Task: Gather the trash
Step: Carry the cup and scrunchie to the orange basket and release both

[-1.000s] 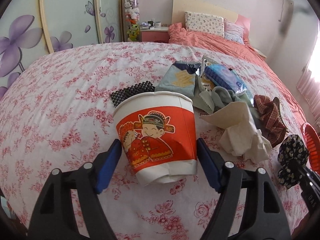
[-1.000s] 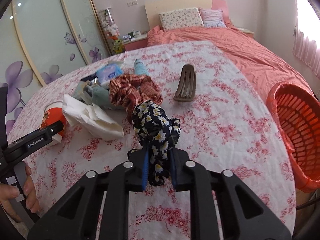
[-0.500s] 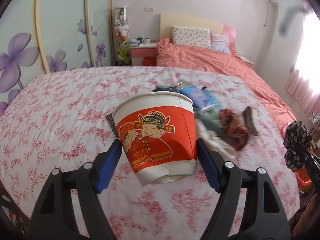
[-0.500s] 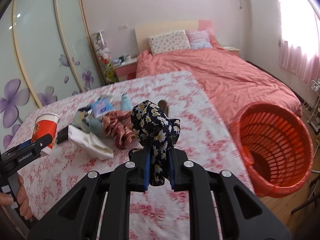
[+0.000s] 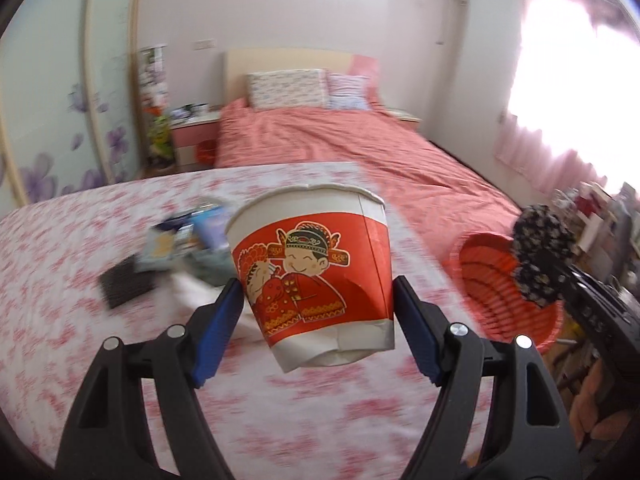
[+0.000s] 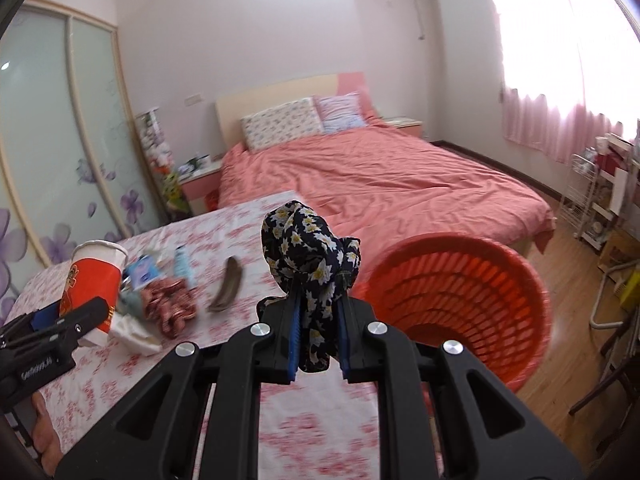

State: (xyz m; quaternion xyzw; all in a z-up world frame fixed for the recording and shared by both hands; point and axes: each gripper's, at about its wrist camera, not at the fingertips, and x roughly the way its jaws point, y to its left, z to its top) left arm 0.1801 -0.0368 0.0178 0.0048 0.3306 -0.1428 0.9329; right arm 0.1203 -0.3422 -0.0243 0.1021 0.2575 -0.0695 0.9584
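My left gripper (image 5: 318, 312) is shut on a red and white paper cup (image 5: 316, 272) with a cartoon couple on it, held upright above the floral tablecloth (image 5: 60, 280). The cup also shows at the left of the right wrist view (image 6: 94, 280). My right gripper (image 6: 318, 326) is shut on a dark scrunchie with white flowers (image 6: 308, 248), held high beside the orange basket (image 6: 460, 300). The scrunchie shows at the right of the left wrist view (image 5: 540, 256), in front of the basket (image 5: 492, 280).
On the table lie a red patterned scrunchie (image 6: 170, 304), white crumpled paper (image 6: 134, 332), a blue packet (image 6: 140, 274), a small bottle (image 6: 182, 262), a brown hair clip (image 6: 228, 288) and a black mat (image 5: 126, 286). A pink bed (image 6: 380, 184) stands behind.
Both grippers have risen and swung right with their loads. The orange basket now looms larger by the right gripper, and the table items have dropped back to the left.
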